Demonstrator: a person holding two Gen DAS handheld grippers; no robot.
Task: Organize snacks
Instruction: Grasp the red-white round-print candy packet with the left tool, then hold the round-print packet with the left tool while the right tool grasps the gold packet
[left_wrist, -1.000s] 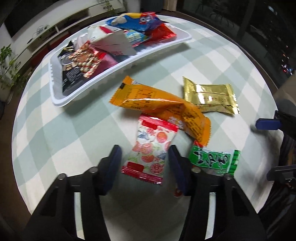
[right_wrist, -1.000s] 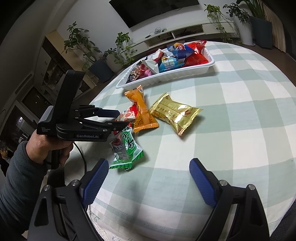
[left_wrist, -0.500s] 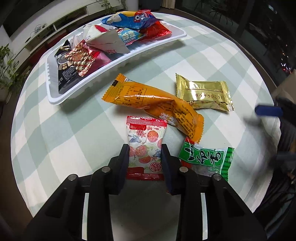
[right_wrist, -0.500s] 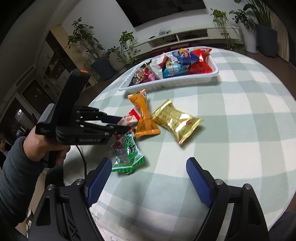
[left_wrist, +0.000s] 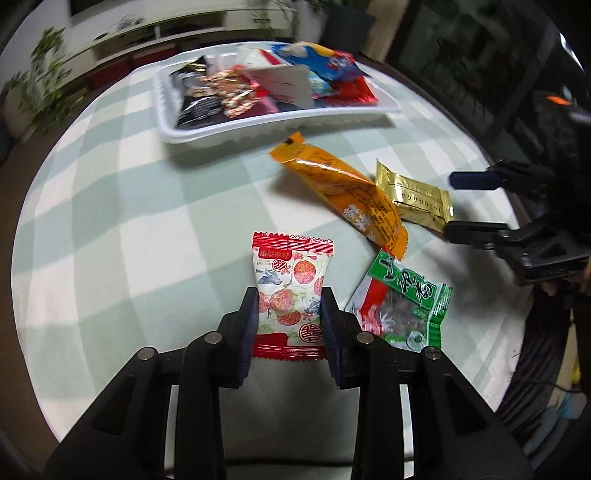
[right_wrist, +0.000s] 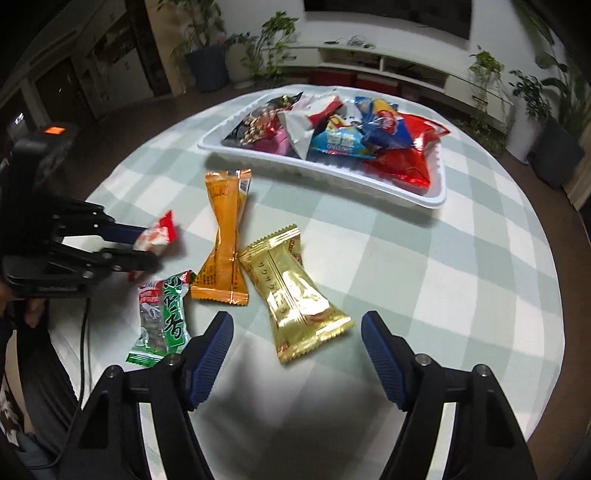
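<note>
since a moment ago our left gripper (left_wrist: 289, 321) has pinched the red-and-white packet (left_wrist: 291, 291) between its fingers and lifted it, ready for the white tray (left_wrist: 258, 127) beyond. our right gripper (right_wrist: 297, 352), fingers spread, hovers just before the gold packet (right_wrist: 295, 291).

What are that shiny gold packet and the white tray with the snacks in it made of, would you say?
The gold rectangular snack packet looks like metallised foil film: mirror-like glare, sharp creases, crimped zigzag ends. The white rectangular tray seems to be thin moulded plastic or foam, with a matte, slightly glossy rolled rim and ribbed side wall; which of the two, the pictures leave open.
</note>
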